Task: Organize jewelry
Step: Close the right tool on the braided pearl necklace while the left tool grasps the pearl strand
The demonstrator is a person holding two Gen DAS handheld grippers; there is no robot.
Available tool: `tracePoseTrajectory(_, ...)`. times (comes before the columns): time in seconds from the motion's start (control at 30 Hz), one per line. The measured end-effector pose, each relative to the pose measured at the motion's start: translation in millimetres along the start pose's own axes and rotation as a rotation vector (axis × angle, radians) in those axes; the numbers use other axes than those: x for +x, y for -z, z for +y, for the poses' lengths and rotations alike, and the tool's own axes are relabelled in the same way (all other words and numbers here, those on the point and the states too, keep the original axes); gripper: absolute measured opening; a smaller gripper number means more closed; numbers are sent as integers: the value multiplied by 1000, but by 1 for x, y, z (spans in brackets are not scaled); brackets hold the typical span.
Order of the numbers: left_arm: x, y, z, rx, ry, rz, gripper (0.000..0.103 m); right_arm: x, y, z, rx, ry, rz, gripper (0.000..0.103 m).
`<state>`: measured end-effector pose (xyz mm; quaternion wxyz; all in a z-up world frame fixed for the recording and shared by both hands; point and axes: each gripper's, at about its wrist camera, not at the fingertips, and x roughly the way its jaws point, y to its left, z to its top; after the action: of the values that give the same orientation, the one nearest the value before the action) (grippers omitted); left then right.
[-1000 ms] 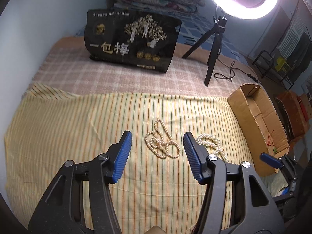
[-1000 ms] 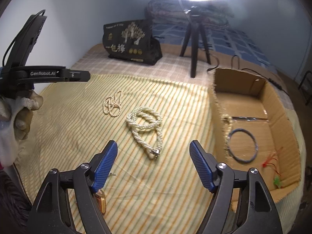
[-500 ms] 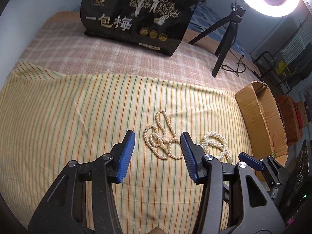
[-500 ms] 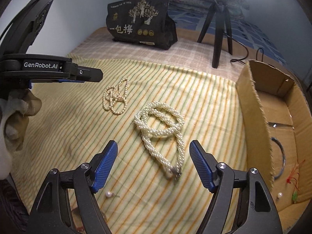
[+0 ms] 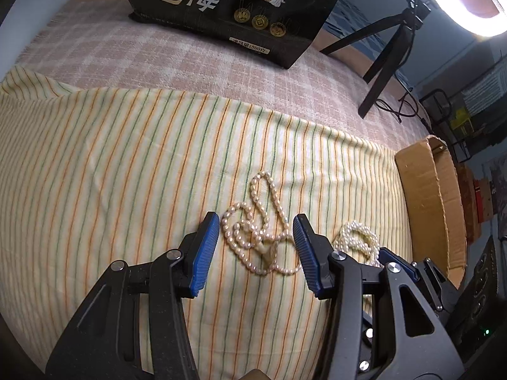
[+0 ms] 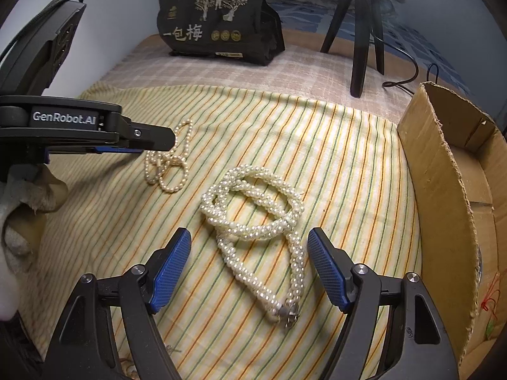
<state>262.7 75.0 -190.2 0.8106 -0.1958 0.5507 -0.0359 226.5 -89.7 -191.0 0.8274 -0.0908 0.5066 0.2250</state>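
Note:
A thin pearl necklace [image 5: 256, 237] lies tangled on the yellow striped cloth [image 5: 111, 174]. My left gripper [image 5: 256, 221] hangs just over it, open, with a blue pad on either side and neither pad pressing the pearls. In the right wrist view a thick woven pearl necklace [image 6: 253, 202] lies coiled, its clasp end toward me. My right gripper [image 6: 249, 237] stands open around the lower strands, not touching them. That view also shows the left gripper [image 6: 158, 141] from the side above the thin necklace [image 6: 168, 171].
An open cardboard box [image 6: 443, 190] stands at the right edge of the cloth, also seen as the box [image 5: 424, 196]. A black printed bag [image 5: 221, 0] and a tripod [image 5: 389, 47] with a ring light [image 5: 475, 15] stand at the back. A gloved hand [image 6: 25, 196] holds the left gripper.
Both grippers have come down and closer to their necklaces. The left jaws have narrowed a little around the thin necklace. The right jaws keep the same width.

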Motion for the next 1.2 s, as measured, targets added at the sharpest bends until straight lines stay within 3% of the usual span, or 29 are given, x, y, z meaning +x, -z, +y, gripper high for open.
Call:
tracePoseTrajectory(0.27,14,-7,-6,-6,-39,-10,50,7,-5,-2,-2,12,-5,76)
tracePoseTrajectory(0.47,15,-4,-16,45,-118,-17,50,8,-6,-4,-1,31,-11,76)
tracePoseTrajectory(0.93,20,5,-23,74,-182,-49,50,8,-6,-5,-9,46,-10,76)
tracePoseTrajectory(1.0,21,6,-26,87,-187,-57,44,9,-7,-5,-8,46,-12,76)
tracePoseTrajectory(1.13,24,6,-29,103,-181,-66,14,9,-6,-4,-4,48,-11,76)
tracePoseTrajectory(1.2,23,6,-27,91,-168,-66,8,9,-6,-4,0,39,-6,65)
